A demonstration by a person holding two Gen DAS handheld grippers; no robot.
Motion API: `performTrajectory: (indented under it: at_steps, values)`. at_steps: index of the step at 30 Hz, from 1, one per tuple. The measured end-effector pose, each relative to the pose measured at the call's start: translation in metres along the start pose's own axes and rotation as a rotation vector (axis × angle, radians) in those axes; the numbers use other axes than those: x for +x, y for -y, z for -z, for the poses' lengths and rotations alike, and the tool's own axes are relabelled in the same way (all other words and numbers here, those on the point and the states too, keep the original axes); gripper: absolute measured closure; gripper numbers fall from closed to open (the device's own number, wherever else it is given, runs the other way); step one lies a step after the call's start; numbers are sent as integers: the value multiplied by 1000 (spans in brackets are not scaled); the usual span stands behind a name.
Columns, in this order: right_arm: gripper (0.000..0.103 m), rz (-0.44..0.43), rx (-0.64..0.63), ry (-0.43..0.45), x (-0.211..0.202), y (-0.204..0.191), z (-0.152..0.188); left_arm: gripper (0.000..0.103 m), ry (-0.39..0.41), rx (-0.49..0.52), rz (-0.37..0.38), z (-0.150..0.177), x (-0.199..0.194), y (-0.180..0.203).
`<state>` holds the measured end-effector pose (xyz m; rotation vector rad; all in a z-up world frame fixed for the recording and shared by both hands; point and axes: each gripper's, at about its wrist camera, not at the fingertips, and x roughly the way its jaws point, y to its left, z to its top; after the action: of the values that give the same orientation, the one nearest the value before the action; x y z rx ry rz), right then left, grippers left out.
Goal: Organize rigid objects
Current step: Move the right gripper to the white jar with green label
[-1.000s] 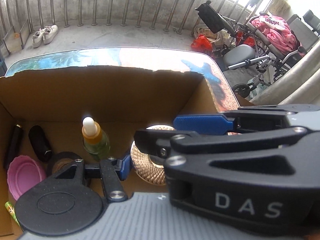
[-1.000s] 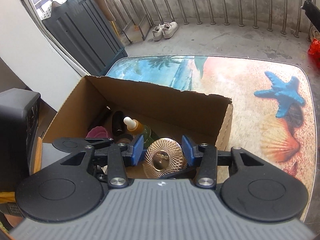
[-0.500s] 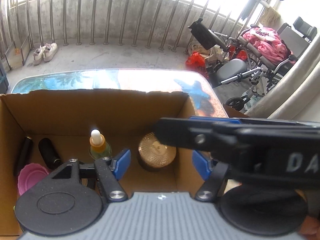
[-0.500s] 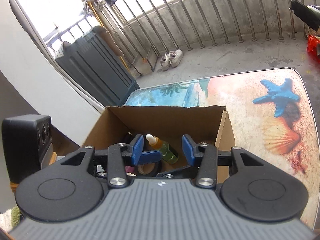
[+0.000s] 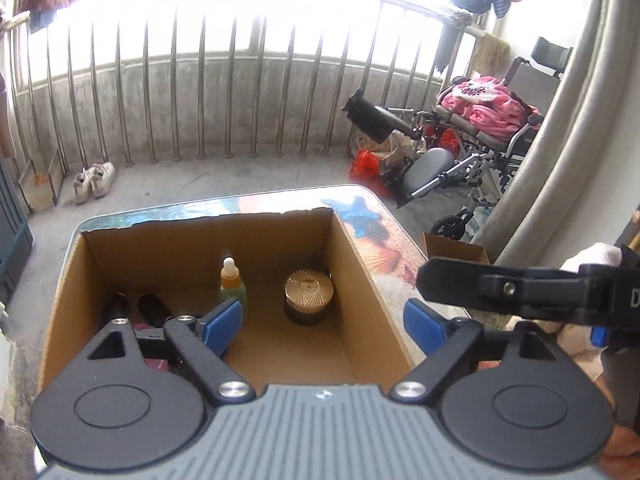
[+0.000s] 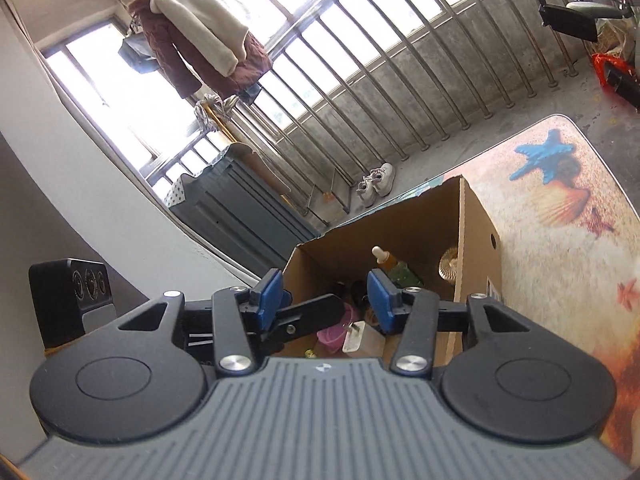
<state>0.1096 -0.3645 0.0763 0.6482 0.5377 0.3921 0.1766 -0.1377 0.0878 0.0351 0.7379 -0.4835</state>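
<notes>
Beach-print tabletop [image 6: 560, 240] lies bare beside the open brown cardboard box [image 5: 360, 280]. Left gripper [image 5: 324, 320] has just spread wide, empty, above the gold-lidded round jar [image 5: 309, 286]; right gripper [image 6: 326, 300] has parted too, empty, and only its view shows a white charger [image 6: 362, 340]

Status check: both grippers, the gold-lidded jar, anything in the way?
Left gripper open, jaws just widened, nothing between them. Right gripper open, empty. Gold-lidded jar upright in cardboard box, right of dropper bottle. Nothing in the way.
</notes>
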Motion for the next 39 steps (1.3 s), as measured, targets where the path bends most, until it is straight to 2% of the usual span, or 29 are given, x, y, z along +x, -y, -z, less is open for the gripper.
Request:
performTrajectory:
  at_steps: [7,13,18,28,36,39]
  values:
    - [49,-22,51,27,-35,-17,45,10,31,-10,4,36,-47,-9]
    - [43,-9,9,33,-49,-39,62,10,54,-32,-83,71,-75,-33]
    - [38,-22,-14,1,-40,-58,73,10,69,-87,-148,98,-93,-59]
    - [36,-53,-91,-173,26,-111,97,10,122,-154,-257,130,-104,-95]
    - [36,-53,-131,-268,89,-150,110,11,133,-178,-307,143,-80,-120]
    - [38,-53,-115,-298,119,-153,113,17,133,-210,-304,144,-74,-132]
